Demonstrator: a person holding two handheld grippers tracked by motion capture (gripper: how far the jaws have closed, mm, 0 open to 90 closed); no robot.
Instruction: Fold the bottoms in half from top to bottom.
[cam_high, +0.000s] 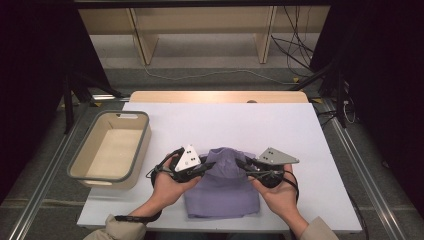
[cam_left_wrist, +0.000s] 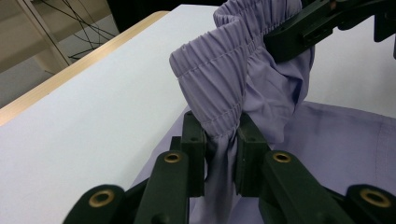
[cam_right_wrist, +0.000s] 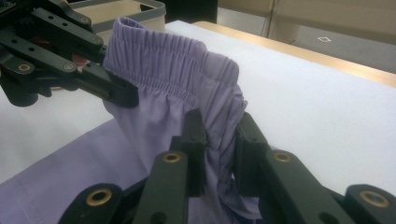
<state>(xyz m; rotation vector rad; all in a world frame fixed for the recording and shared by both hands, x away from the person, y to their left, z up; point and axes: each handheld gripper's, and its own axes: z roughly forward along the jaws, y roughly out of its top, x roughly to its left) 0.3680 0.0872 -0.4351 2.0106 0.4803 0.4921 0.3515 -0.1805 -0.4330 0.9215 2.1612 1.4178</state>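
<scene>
Where the purple garment (cam_high: 222, 192) lies on the white table (cam_high: 280, 130), just right of the grey bin (cam_high: 111, 149), I have its elastic waistband (cam_left_wrist: 219, 60) lifted. My left gripper (cam_left_wrist: 223, 148) pinches the band's end nearer the bin, jaws clamped on fabric; my right gripper (cam_right_wrist: 219, 154) clamps the far end likewise.

A beige bin (cam_high: 111, 149) with a grey rim sits at the left edge of the white tabletop (cam_high: 280, 125), overhanging it a little, empty inside. A wooden strip (cam_high: 218, 96) runs along the tabletop's far edge. Beyond it stand light wooden shelf legs (cam_high: 142, 37), with black cables (cam_high: 295, 47) on the floor.
</scene>
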